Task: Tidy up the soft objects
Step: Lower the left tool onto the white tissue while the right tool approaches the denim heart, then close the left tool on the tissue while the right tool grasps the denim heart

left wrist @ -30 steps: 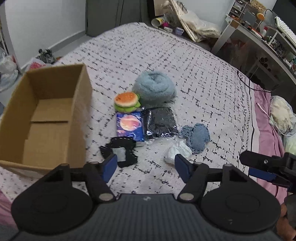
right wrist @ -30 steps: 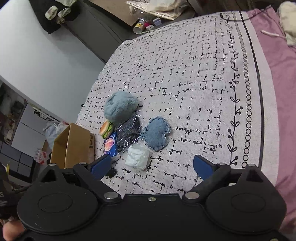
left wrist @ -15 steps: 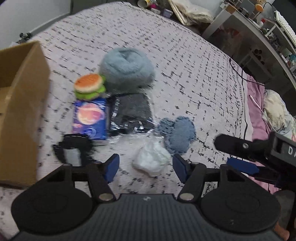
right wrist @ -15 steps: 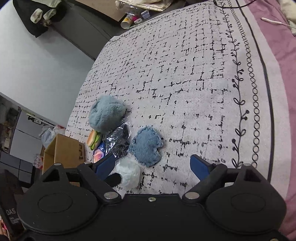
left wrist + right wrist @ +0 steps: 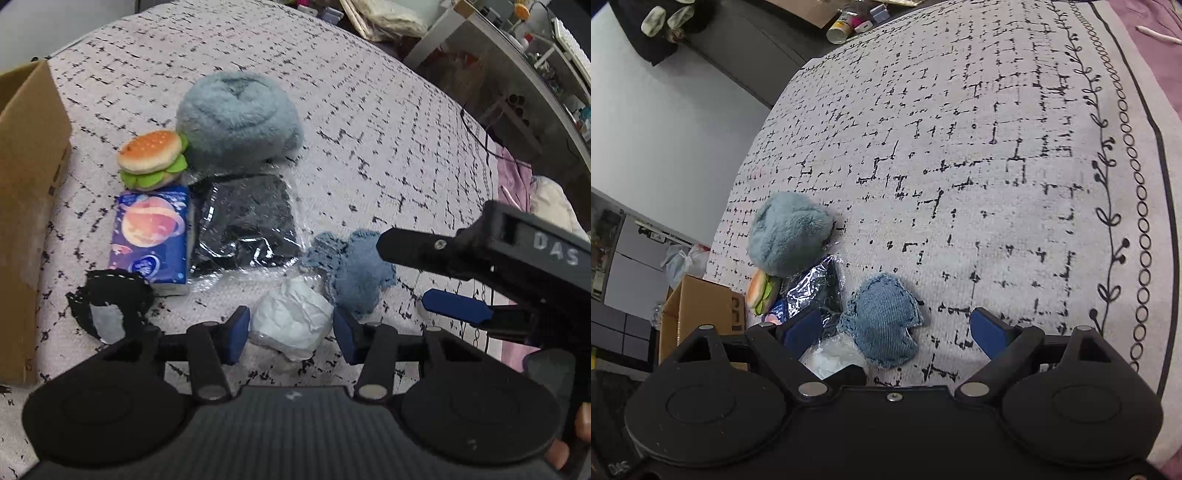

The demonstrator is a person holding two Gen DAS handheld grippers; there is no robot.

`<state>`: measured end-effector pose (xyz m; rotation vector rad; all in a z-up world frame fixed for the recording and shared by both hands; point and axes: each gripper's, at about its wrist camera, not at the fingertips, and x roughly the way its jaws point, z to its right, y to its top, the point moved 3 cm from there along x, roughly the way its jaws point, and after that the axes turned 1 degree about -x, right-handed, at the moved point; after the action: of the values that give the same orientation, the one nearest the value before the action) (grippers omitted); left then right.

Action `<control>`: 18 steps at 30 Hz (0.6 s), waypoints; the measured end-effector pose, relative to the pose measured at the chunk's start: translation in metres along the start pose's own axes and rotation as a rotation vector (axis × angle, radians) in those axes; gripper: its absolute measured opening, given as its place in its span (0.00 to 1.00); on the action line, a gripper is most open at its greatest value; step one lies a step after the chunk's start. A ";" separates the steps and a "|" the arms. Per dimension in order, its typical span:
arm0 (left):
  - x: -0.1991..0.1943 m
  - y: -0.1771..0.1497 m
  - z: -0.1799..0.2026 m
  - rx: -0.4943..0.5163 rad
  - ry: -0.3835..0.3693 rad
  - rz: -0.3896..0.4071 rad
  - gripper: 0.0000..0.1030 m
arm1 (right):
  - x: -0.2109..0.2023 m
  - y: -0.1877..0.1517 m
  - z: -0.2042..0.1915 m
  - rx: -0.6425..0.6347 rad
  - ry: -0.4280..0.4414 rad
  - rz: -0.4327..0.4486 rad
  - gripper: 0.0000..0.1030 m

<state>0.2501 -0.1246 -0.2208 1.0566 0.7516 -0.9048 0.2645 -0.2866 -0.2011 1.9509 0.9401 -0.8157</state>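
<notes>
The white crumpled wad [image 5: 291, 325] lies on the patterned bedspread [image 5: 369, 122] nearest of all, between the blue pads of the left gripper [image 5: 291, 330], whose jaws are closing on either side of it; the pads do not yet seem to press it. Just right of it and touching it is the denim heart cushion [image 5: 354, 269], and the right gripper [image 5: 894, 330] hangs over that cushion with its jaws spread wide, the cushion [image 5: 884, 317] lying between them untouched. To the near left a black lace-edged piece [image 5: 110, 299] rests flat. Farther on sit a blue tissue pack [image 5: 151, 240] and, right of it, a dark cloth in clear wrap [image 5: 247, 221]. Beyond these are a plush burger [image 5: 151, 158] and a fluffy blue-grey bundle [image 5: 240, 118], touching. A cardboard box [image 5: 29, 206] stands at the left.
</notes>
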 end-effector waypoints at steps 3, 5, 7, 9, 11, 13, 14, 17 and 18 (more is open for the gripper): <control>-0.005 0.003 -0.004 -0.015 -0.001 0.017 0.47 | 0.003 0.000 0.001 -0.010 -0.012 0.003 0.85; -0.008 0.004 -0.005 -0.024 -0.004 0.027 0.47 | 0.005 0.001 0.002 -0.013 -0.020 0.006 0.85; -0.013 0.005 -0.007 -0.034 -0.005 0.041 0.47 | 0.008 0.001 0.000 -0.024 -0.029 0.009 0.84; -0.018 0.006 -0.009 -0.041 -0.003 0.056 0.47 | 0.010 0.001 -0.004 -0.041 -0.037 0.015 0.83; -0.022 0.006 -0.011 -0.044 -0.003 0.066 0.47 | 0.013 0.001 -0.008 -0.077 -0.047 0.019 0.82; -0.024 0.006 -0.012 -0.035 0.003 0.076 0.47 | 0.017 0.001 -0.009 -0.107 -0.068 0.021 0.81; -0.025 0.006 -0.013 -0.034 0.007 0.076 0.47 | 0.017 0.002 -0.009 -0.115 -0.075 0.024 0.79; -0.031 0.006 -0.017 -0.050 0.003 0.083 0.47 | 0.016 0.001 -0.014 -0.168 -0.093 0.034 0.47; -0.034 0.006 -0.017 -0.048 0.007 0.091 0.47 | 0.016 0.000 -0.014 -0.175 -0.093 0.024 0.34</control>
<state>0.2389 -0.0984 -0.1942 1.0445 0.7220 -0.8018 0.2757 -0.2690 -0.2074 1.7553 0.9006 -0.7773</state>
